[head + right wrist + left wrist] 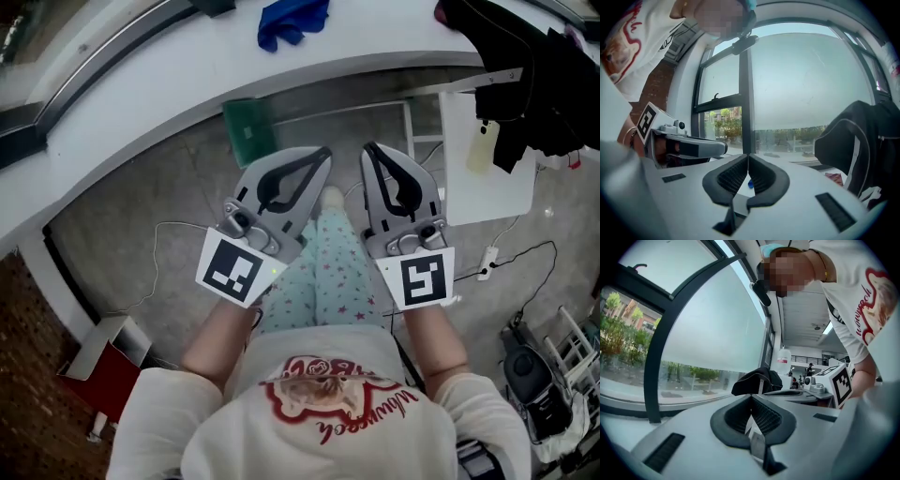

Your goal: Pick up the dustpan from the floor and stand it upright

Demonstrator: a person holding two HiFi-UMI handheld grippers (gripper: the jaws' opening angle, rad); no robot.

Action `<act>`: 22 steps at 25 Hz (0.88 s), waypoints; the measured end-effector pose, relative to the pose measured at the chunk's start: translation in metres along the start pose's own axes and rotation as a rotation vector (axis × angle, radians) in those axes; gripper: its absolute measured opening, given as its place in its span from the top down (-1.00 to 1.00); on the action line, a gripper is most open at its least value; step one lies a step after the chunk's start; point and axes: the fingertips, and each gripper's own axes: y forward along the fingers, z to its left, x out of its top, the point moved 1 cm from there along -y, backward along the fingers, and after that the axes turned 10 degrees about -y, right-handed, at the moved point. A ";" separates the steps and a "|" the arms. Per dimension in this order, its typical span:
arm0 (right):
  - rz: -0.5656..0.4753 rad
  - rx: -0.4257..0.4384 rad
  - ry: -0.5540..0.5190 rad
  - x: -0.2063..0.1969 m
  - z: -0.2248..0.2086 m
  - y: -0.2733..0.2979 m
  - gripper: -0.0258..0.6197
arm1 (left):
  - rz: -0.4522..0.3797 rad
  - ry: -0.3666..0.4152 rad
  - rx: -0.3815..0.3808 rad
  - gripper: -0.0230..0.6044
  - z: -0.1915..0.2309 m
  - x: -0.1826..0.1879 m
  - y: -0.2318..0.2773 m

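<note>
A green flat plastic piece [247, 129], which looks like the dustpan, rests on the grey floor half under the white counter [141, 103]. My left gripper [323, 156] is held in front of the person's chest, just right of and nearer than the green piece, jaws shut on nothing. Beside it my right gripper [368, 150] is also shut and empty. In the left gripper view the left gripper [751, 400] points level at a window. The right gripper [748, 158] in its own view faces the same window, with the left gripper [723, 148] at its left.
A blue cloth [292, 21] and a black bag [525, 66] lie on the counter. A white panel [487, 164] stands at the right, with a power strip [487, 261] and cables on the floor. A red box [114, 377] sits at lower left by a brick wall.
</note>
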 end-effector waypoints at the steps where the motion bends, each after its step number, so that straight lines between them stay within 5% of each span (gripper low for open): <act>1: 0.000 -0.002 0.006 -0.015 -0.002 0.005 0.84 | 0.005 -0.004 -0.007 0.86 0.006 -0.011 0.005; 9: 0.127 -0.030 0.006 -0.150 -0.009 0.043 0.83 | 0.027 -0.034 0.002 0.86 0.056 -0.084 0.034; 12: 0.206 -0.040 -0.002 -0.212 -0.017 0.058 0.51 | 0.030 -0.038 0.019 0.87 0.073 -0.108 0.045; 22: 0.432 -0.148 0.165 -0.376 -0.018 0.085 0.51 | 0.102 -0.044 -0.009 0.87 0.091 -0.171 0.056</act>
